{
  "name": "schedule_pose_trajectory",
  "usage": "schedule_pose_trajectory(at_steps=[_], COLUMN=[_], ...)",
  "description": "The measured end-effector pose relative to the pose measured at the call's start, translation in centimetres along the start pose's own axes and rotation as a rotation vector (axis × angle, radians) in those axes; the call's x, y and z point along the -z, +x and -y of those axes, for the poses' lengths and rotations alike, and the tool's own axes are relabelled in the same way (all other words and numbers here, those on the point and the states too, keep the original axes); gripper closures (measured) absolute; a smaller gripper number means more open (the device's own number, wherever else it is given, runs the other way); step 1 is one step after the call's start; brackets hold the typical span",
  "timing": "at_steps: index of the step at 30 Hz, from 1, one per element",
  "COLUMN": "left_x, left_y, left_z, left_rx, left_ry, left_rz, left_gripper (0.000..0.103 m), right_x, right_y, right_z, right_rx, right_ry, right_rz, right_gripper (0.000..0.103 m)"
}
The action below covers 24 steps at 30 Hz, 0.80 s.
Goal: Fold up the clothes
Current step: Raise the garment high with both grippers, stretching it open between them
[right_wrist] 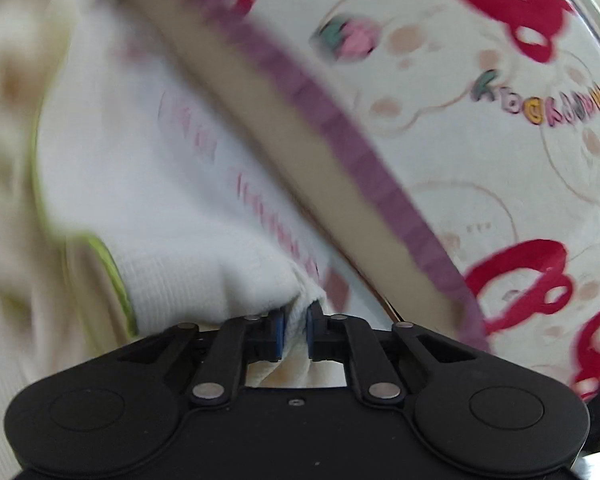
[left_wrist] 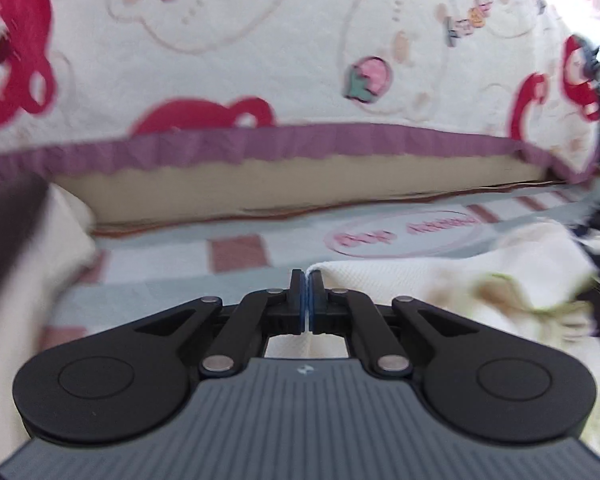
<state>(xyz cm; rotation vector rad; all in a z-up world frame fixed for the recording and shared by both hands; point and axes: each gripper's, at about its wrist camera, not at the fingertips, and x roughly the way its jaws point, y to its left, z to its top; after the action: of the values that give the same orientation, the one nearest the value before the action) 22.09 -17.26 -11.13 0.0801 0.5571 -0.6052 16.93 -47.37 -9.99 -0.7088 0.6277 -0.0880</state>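
Spread across the background of both views: a cream blanket (left_wrist: 300,40) printed with red bears and pale bear outlines, edged with a purple ruffle (left_wrist: 300,140), above a tan band (left_wrist: 260,188) that may be a mattress side or board, hard to tell. Below that, a pale checked sheet (left_wrist: 160,256) with pink squares and an oval pink emblem. On this sheet, the task's thing: a white waffle-knit garment (left_wrist: 420,284) with a faint greenish print and a lime-green trim, lying low and to the right in the left wrist view, and spreading up and left from the jaws in the right wrist view (right_wrist: 172,240). Long axis judged to run roughly between the two grippers, so each hand sits at one end of the same edge; neither clearly nearer. Left gripper (left_wrist: 307,280) clenched, a thin corner of the white cloth pinched between the blue pads. Right gripper (right_wrist: 296,320) clamped on a bunched fold of the same cloth, pads pressing it from both sides. Heavy blur in the right view. No containers in sight. Next move probably a matter of carrying the pinched edge over onto the rest of the garment.
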Motion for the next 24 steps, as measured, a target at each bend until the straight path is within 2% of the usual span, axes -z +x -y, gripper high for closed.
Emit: schedule_pose_trajectory(at_steps=[3,5,7,10,11,13,15,16,19,20,21,23,24], left_x=[0.9,1.1,1.7,3.0,3.2,3.1,2.6,2.2,1.7,1.8,2.2,3.4,4.1], left_y=[0.1,0.2,0.3,0.9,1.2,1.5,1.4,1.1,0.8,1.0,1.8,3.9,4.8], left_z=[-0.1,-0.4,0.7,3.1,3.4,3.3,2.9,2.6,1.9,1.8,1.9,2.4,2.6], left_rx=[0.02,0.073,0.13,0.071,0.066,0.072,0.069,0.069,0.097,0.119,0.156,0.173,0.151], left_ry=[0.021,0.045,0.182,0.349,0.354,0.319,0.279,0.26,0.214,0.207,0.218,0.269,0.281], left_rz=[-0.037,-0.077,-0.124,-0.16,-0.178,-0.189,-0.177,-0.167,-0.14,-0.139,-0.179,-0.296,-0.335], left_gripper=[0.102,0.101,0.097,0.097,0.094,0.084,0.068,0.064,0.041,0.027,0.018,0.018,0.02], right_x=[-3.1,-5.3,-6.5,-7.1,-6.9,-6.5,-6.2,-6.1,-5.5,-5.4,-5.3,-5.3,-5.3], right_y=[0.8,1.1,1.0,0.1,-0.4,-1.5,-2.5,-2.7,-2.0,-2.0,-2.1,-2.4,-2.4], right_z=[2.2,4.0,5.6,6.6,6.6,6.5,6.5,6.5,6.0,5.8,5.7,5.9,6.1], right_rx=[0.015,0.032,0.047,0.062,0.072,0.091,0.109,0.105,0.086,0.084,0.085,0.084,0.079], right_ry=[0.08,0.158,0.236,0.301,0.31,0.318,0.318,0.314,0.284,0.277,0.282,0.305,0.319], right_rz=[0.04,0.066,0.09,0.109,0.112,0.118,0.12,0.108,0.065,0.057,0.057,0.064,0.068], right_gripper=[0.097,0.097,0.097,0.097,0.097,0.097,0.097,0.097,0.097,0.097,0.097,0.097,0.097])
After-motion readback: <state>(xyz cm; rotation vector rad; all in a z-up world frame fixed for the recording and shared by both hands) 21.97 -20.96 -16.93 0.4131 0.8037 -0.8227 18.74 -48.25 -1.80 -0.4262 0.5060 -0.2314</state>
